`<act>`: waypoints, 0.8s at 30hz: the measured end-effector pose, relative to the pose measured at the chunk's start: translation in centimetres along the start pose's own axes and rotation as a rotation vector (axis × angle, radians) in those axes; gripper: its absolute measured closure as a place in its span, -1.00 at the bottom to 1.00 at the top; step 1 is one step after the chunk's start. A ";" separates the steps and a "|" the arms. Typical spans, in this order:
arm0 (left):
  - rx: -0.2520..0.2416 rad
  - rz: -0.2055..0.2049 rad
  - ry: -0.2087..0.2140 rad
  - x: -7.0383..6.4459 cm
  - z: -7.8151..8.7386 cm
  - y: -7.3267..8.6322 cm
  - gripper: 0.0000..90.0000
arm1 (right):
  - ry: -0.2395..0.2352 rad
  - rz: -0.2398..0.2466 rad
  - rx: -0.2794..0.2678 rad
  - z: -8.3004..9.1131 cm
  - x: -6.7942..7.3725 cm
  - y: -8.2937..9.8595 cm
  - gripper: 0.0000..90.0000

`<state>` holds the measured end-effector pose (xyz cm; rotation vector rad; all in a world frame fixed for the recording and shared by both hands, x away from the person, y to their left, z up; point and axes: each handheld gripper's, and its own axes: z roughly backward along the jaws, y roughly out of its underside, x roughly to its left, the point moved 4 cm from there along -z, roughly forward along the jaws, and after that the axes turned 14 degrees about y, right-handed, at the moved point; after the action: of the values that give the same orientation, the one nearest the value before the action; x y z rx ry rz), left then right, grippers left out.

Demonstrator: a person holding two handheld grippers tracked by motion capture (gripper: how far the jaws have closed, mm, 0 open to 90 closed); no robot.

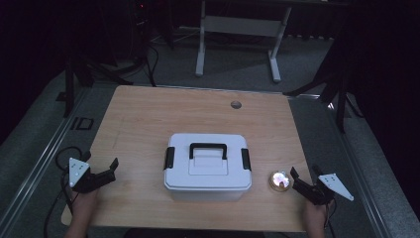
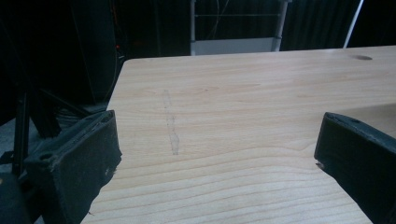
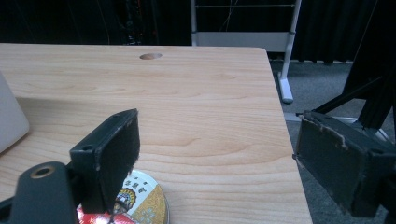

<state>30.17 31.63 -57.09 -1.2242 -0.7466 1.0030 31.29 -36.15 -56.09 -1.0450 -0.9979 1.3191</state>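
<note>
**Tongs wide apart, nothing gripped**

Right tongs (image 1: 298, 179) gape just beside a round tin (image 1: 280, 181); their own view reveals its printed label (unreadable from above). Left tongs (image 1: 110, 170) gape over bare bench (image 2: 243, 107), well apart from the white box (image 1: 207, 166).

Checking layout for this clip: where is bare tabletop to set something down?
Free: the far half between the white box and the cable hole, and left of the box. Crowded: right near corner, with the round tin by the right hand-held gripper.

probably a lab: black curtains, grey carpet, a bare wooden table (image 1: 148, 119), tripod legs (image 1: 74, 79).
</note>
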 end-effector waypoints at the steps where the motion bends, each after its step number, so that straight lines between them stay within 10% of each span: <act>1: 0.000 0.000 0.000 0.0 0.0 0.0 -1.00 | 0.000 0.000 0.000 0.0 0.0 0.0 -0.70; 9: 0.003 0.041 -0.031 0.1 0.0 0.0 -1.00 | -0.016 -0.009 0.012 -0.2 -0.2 0.1 -0.70; 12: 0.101 0.048 0.109 0.2 -0.7 0.1 -1.00 | -0.027 -0.009 0.018 -0.2 -0.1 0.2 -0.70; 24: 0.393 -0.045 0.418 0.8 -1.6 0.6 -1.00 | -0.063 0.003 0.037 -0.3 0.2 0.3 -0.70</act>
<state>31.80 31.75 -58.06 -1.0178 -0.2331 0.7742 31.53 -35.93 -56.43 -0.9825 -1.0152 1.3751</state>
